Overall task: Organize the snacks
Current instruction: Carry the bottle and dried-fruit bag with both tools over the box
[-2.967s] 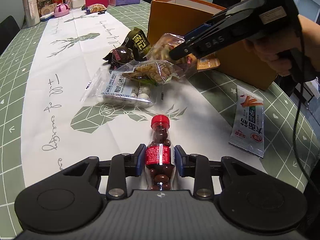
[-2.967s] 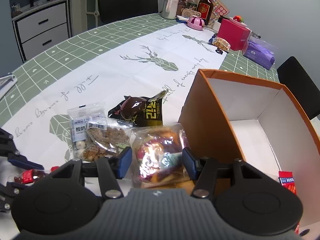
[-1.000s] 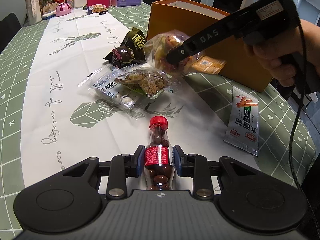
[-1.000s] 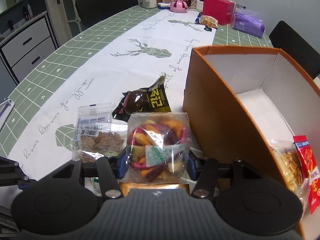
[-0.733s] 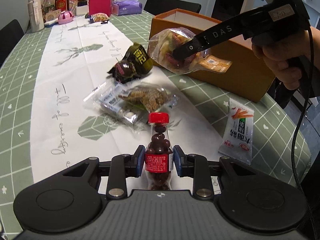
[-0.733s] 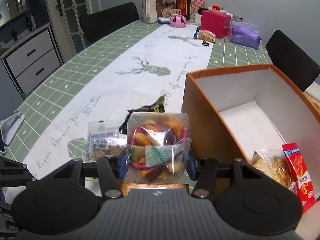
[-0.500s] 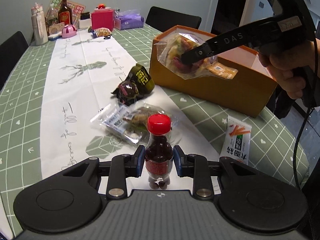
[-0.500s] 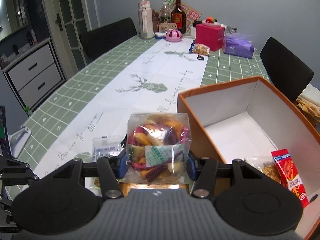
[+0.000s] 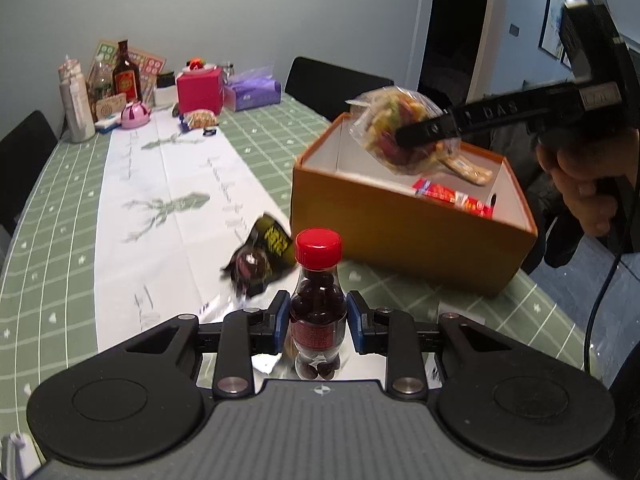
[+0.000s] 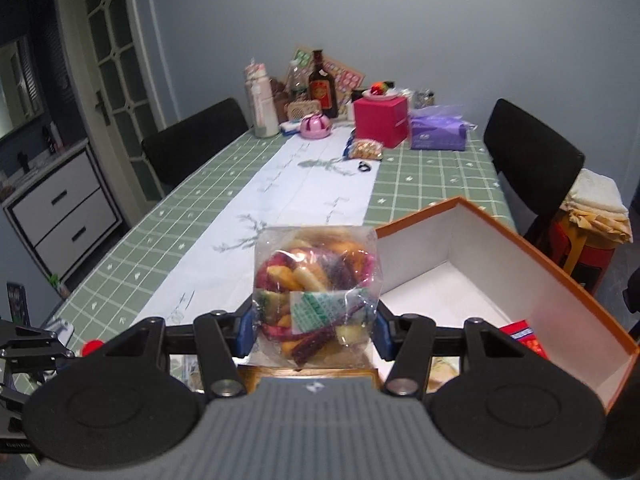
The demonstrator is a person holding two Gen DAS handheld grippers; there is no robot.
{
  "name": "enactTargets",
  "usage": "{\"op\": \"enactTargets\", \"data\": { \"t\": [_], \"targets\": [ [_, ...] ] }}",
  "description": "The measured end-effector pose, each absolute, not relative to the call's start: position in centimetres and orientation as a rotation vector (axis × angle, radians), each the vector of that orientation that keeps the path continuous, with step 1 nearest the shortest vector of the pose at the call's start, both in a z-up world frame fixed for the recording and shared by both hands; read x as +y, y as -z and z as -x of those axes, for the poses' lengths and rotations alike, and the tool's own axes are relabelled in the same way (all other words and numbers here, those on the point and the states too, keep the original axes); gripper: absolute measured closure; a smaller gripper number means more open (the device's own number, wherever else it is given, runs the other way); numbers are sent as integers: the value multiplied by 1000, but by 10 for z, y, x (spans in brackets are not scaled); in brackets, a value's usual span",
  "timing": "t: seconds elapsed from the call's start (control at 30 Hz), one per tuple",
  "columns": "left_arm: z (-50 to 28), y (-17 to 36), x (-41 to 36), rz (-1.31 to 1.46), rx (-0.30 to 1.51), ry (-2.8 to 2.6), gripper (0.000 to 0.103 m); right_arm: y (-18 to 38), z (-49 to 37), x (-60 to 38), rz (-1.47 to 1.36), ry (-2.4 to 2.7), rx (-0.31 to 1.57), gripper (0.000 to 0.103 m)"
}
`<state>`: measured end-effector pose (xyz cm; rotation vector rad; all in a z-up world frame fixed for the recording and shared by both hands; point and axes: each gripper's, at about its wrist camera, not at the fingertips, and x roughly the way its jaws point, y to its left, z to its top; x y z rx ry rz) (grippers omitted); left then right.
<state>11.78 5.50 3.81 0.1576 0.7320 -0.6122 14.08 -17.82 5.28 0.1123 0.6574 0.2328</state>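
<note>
Your left gripper [image 9: 319, 326] is clamped on the small bottle [image 9: 318, 308] of dark chocolate balls, blue pads [image 9: 281, 322] pressing both sides of the labelled body. The bottle stands upright between the fingers, red cap on top, lifted clear of the table [image 9: 60, 216].

Your right gripper [image 10: 315, 330] grips the clear bag of mixed dried fruit [image 10: 316, 292] by its lower half, jaws partly apart with the bag squeezed between them. In the left wrist view that bag [image 9: 394, 136] hangs at about 1 o'clock, up in the air over the near-left corner of the orange box [image 9: 404, 228], with your right hand [image 9: 588, 184] at 3 o'clock on the handle.

Inside the box you see a red snack packet [image 9: 452, 198] and a pale wrapped pack [image 9: 468, 170] against the right wall; the rest of the white floor is bare.

On the white runner [image 9: 160, 208], at 11 o'clock from the bottle cap, lies a dark crumpled snack bag with yellow print [image 9: 262, 258], just beside the box's near-left corner but blurred. More packets sit low behind the left gripper's fingers, too hidden to tell apart.
</note>
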Motion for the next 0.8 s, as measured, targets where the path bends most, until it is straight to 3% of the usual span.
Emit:
{"op": "enactTargets", "data": {
  "t": [0.8],
  "targets": [
    [-188, -80, -74, -221, 718, 803, 69, -41, -157, -297, -311, 3, 641, 49]
  ]
}}
